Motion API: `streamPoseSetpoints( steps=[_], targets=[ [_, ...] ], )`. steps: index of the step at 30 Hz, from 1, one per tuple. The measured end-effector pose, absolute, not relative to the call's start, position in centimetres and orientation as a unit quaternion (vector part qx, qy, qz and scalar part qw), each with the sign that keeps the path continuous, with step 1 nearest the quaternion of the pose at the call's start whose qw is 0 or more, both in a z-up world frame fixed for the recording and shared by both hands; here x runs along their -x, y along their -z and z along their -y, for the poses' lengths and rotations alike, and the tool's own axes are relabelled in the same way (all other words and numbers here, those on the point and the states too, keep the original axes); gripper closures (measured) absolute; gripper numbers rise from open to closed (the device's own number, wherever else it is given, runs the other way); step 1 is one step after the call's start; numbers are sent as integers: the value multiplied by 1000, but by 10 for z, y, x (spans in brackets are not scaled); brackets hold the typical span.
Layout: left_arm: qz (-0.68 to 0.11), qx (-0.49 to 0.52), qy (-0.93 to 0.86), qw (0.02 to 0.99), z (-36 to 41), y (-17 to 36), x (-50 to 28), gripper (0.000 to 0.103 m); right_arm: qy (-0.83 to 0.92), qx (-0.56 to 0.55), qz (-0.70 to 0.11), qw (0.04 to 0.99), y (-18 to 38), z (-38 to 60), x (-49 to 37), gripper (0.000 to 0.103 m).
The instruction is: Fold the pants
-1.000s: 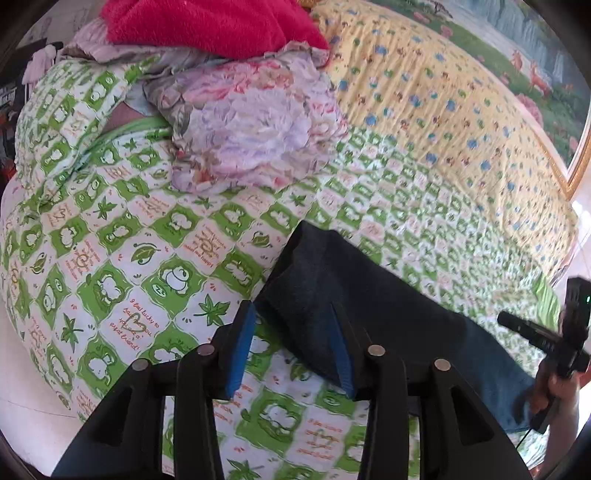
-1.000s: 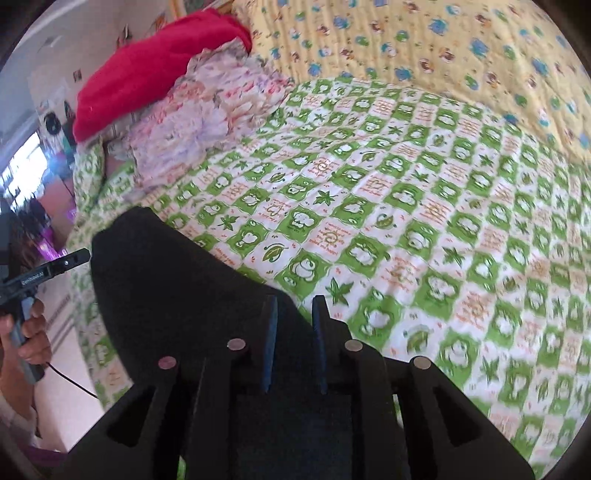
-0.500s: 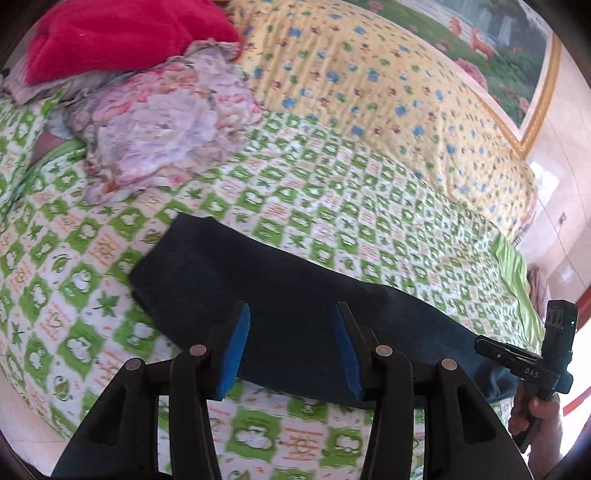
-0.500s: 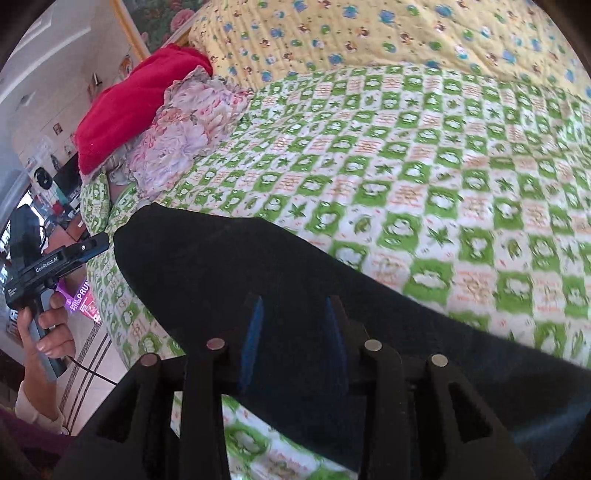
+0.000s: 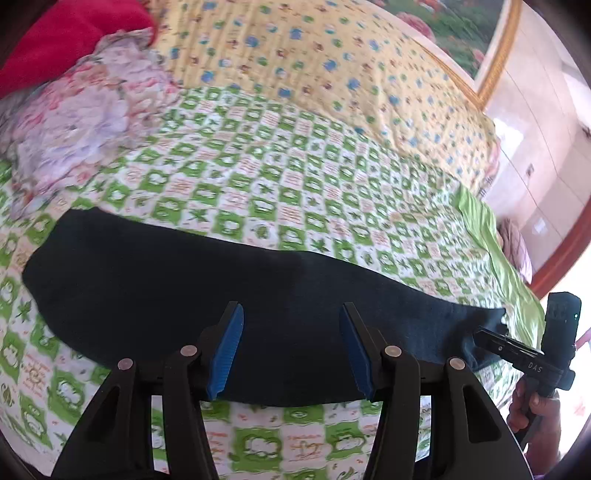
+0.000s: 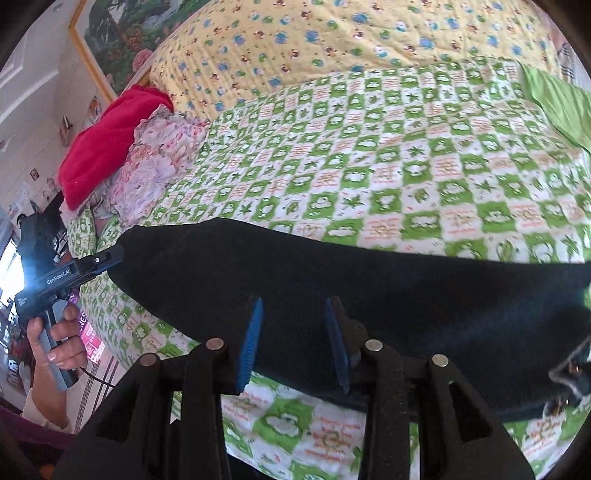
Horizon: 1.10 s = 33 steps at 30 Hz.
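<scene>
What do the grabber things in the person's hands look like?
Each gripper, the left gripper and the right gripper, is black plastic with two fingers wearing ribbed blue pads and round silver rivets. From the side it looks like a pistol with white lettering, and a thin black cable hangs below.

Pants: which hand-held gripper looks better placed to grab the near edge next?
Left, slightly: the left hand-held gripper frames the near edge of the pants, jaws wider and opening; the right hand-held gripper is narrower.

Green-and-white checked bedspread [image 5: 280,177] covering the bed, yellow quilt [image 6: 314,33] lying behind, gold-framed painting [image 5: 461,33] hanging above, daylight brightening pale walls [image 5: 546,129].
</scene>
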State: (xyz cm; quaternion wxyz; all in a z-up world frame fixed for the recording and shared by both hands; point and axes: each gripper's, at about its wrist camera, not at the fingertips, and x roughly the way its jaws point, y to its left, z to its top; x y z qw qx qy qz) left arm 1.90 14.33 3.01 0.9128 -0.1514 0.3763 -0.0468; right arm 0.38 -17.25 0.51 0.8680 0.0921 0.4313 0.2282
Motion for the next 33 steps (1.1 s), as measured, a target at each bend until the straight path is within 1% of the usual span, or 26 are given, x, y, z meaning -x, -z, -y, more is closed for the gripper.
streamPoseSetpoints(
  steps=[7,15,17,25,33],
  targets=[
    [-389,114,95,909,-99,-30,-36,44,-194,-112,-425,877,-3,200,12,65],
    [-399,72,153,901,-45,-33,-57,42,-156,-141,-421,882,0,233,33,64],
    [-401,57,171,898,-28,-33,-62,40,-142,-151,-420,884,3,245,41,64],
    [-416,17,241,877,32,-29,-87,38,-84,-199,-414,884,9,287,60,60],
    [-443,-21,312,840,92,-21,-113,37,-36,-228,-411,882,13,310,67,59]
  ],
)
